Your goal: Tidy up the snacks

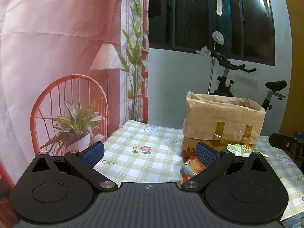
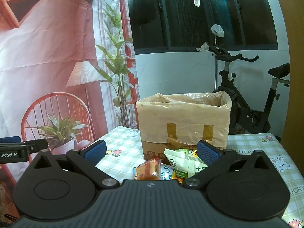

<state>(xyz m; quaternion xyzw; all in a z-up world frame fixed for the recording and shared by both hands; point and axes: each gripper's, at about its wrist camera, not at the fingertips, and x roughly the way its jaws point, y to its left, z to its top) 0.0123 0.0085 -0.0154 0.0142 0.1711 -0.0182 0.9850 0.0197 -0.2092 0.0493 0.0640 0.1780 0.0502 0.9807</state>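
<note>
A cardboard box (image 2: 183, 121) lined with a clear plastic bag stands open at the back of the checked table (image 2: 121, 144); it also shows in the left wrist view (image 1: 223, 119). Several snack packs lie in front of it: an orange pack (image 2: 149, 169), a silver-blue pack (image 2: 166, 172) and green-white packs (image 2: 180, 161). In the left wrist view the orange pack (image 1: 193, 166) and a green-white pack (image 1: 239, 148) show. My right gripper (image 2: 151, 152) is open and empty above the snacks. My left gripper (image 1: 150, 153) is open and empty, left of the snacks.
A printed pink backdrop (image 1: 57, 57) hangs along the table's left side. An exercise bike (image 2: 247, 102) stands behind the table by the dark window. The other gripper's body shows at the frame edges (image 1: 286, 145) (image 2: 20, 148).
</note>
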